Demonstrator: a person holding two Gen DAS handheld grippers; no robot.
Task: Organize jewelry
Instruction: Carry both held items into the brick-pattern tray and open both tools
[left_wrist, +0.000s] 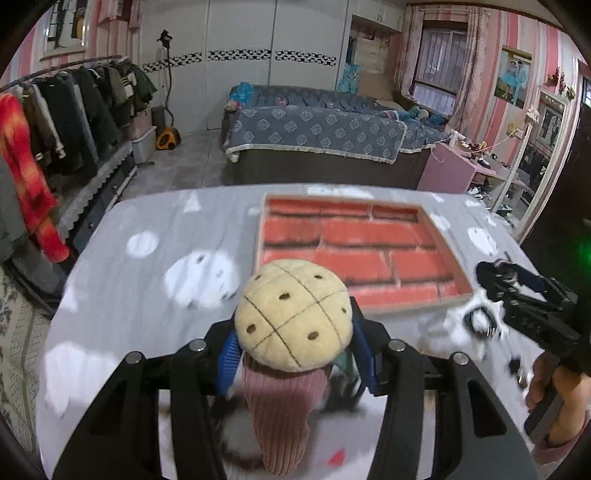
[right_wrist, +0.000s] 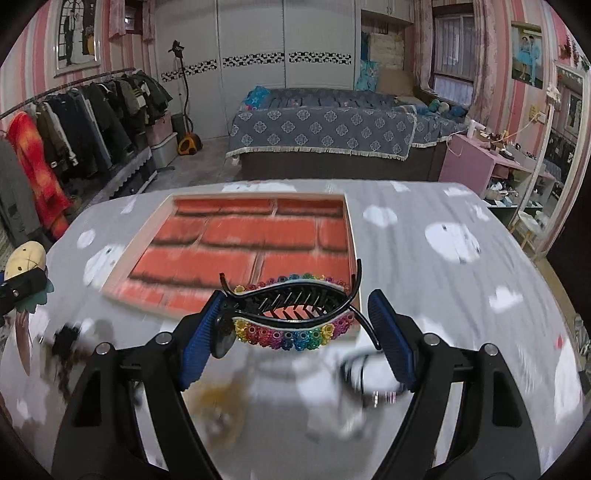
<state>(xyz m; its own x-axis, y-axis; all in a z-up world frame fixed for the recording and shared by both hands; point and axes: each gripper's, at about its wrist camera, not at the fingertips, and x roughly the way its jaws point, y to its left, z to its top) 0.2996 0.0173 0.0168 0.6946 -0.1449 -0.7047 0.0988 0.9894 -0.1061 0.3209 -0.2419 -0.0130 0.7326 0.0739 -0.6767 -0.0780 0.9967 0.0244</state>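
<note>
My left gripper (left_wrist: 295, 338) is shut on a plush hair accessory (left_wrist: 292, 314) with a cream cookie-like top and a pink ribbed cone, held above the table near the front edge of the tray (left_wrist: 424, 308). The tray has a red brick-pattern lining. My right gripper (right_wrist: 295, 328) holds a black hair claw clip (right_wrist: 291, 314) with rainbow flower beads lengthwise between its fingers, just over the tray's near edge (right_wrist: 114, 291). The right gripper also shows in the left wrist view (left_wrist: 491, 277), and the plush shows in the right wrist view (right_wrist: 26, 258).
The table (left_wrist: 147, 295) has a grey cloth with white cloud shapes. A black hair tie (left_wrist: 480, 321) and small dark items lie right of the tray; blurred items (right_wrist: 369, 376) lie under my right gripper. A clothes rack (left_wrist: 55, 122) and bed (left_wrist: 314, 136) stand beyond.
</note>
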